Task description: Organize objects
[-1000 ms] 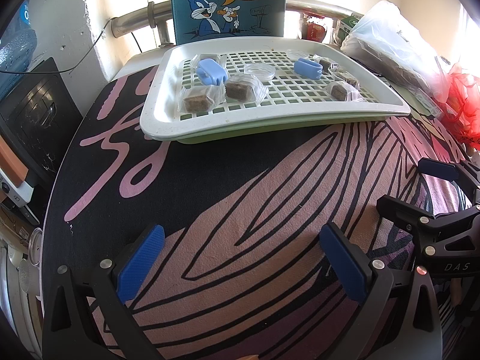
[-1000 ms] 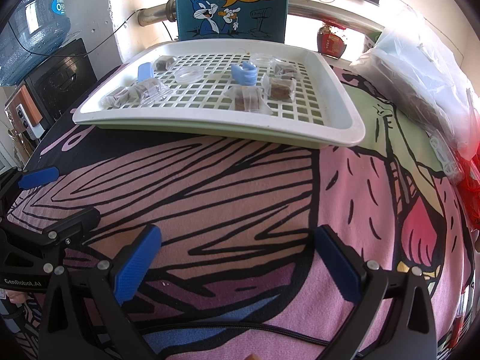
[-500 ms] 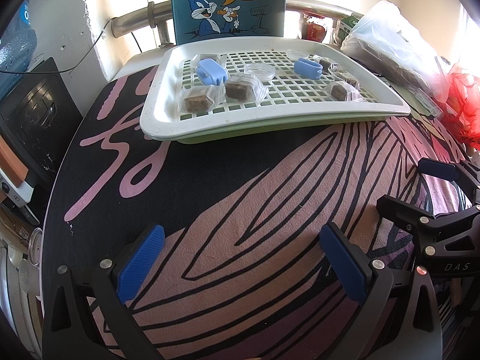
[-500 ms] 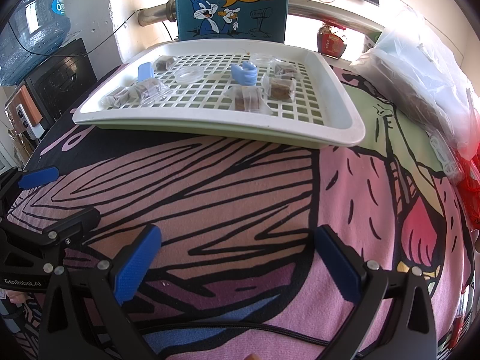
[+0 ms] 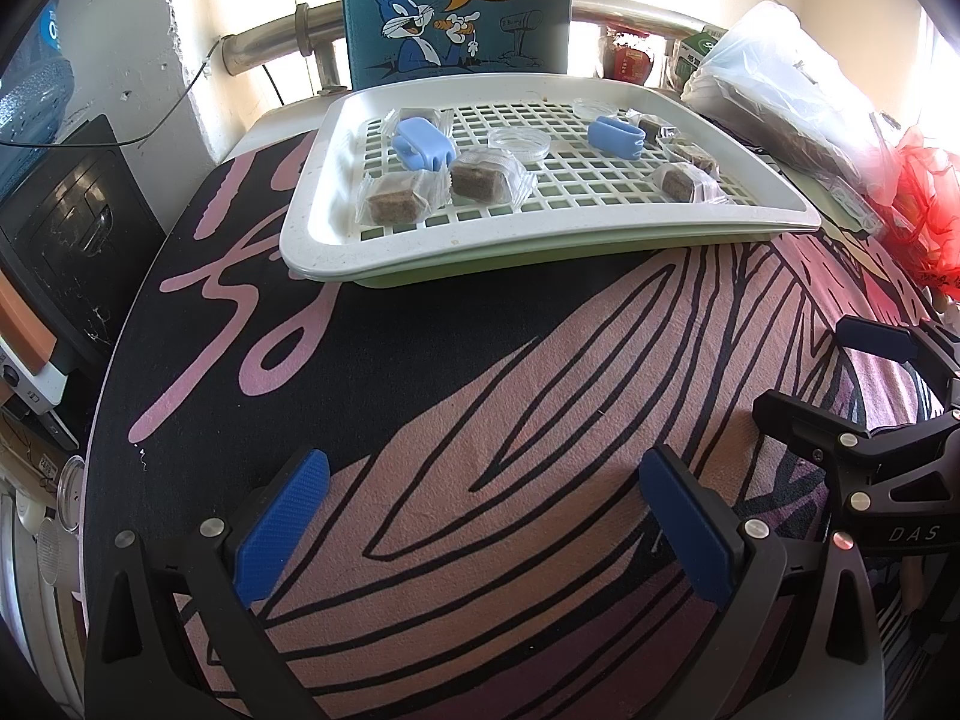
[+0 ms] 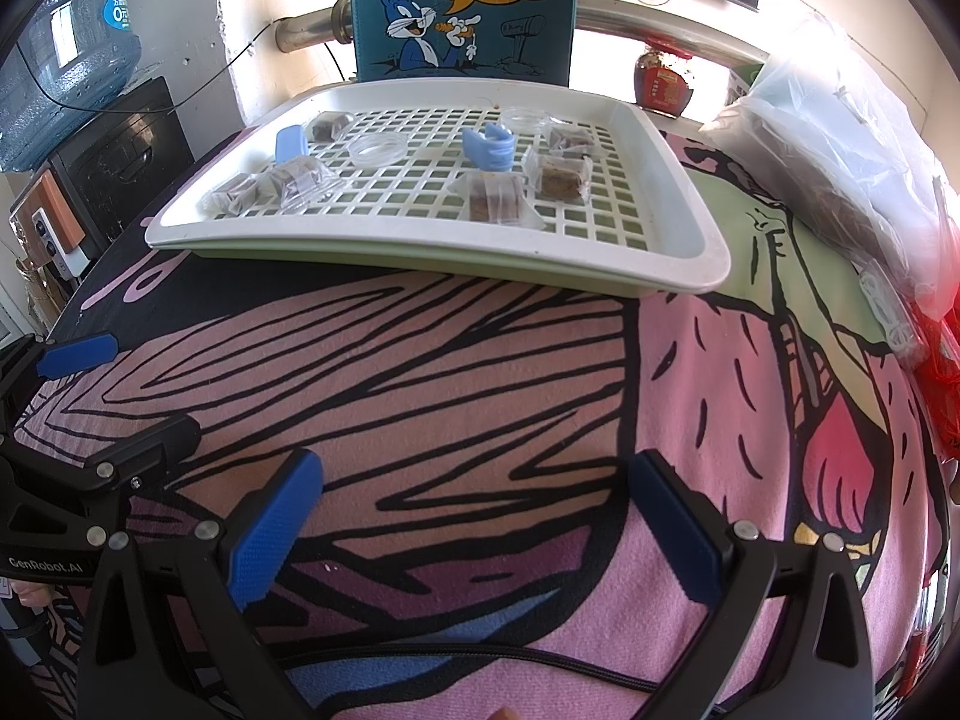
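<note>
A white slotted tray (image 5: 336, 252) (image 6: 690, 240) sits on a green tray at the far side of the cloth-covered table. It holds several wrapped brown cakes (image 5: 396, 199) (image 6: 498, 201), two light blue clips (image 5: 422, 141) (image 6: 491, 147) and clear round lids (image 5: 519, 143) (image 6: 378, 149). My left gripper (image 5: 486, 531) is open and empty over the pink and black cloth, well short of the tray. My right gripper (image 6: 474, 531) is also open and empty, beside the left one, which shows at the left edge of the right wrist view (image 6: 90, 414).
A blue cartoon box (image 5: 456, 6) (image 6: 465, 6) stands behind the tray. A clear plastic bag (image 5: 780, 90) (image 6: 852, 138) and red netting (image 5: 924, 204) lie at the right. A black appliance (image 5: 66, 222) and a water bottle (image 6: 66, 42) stand off the table's left.
</note>
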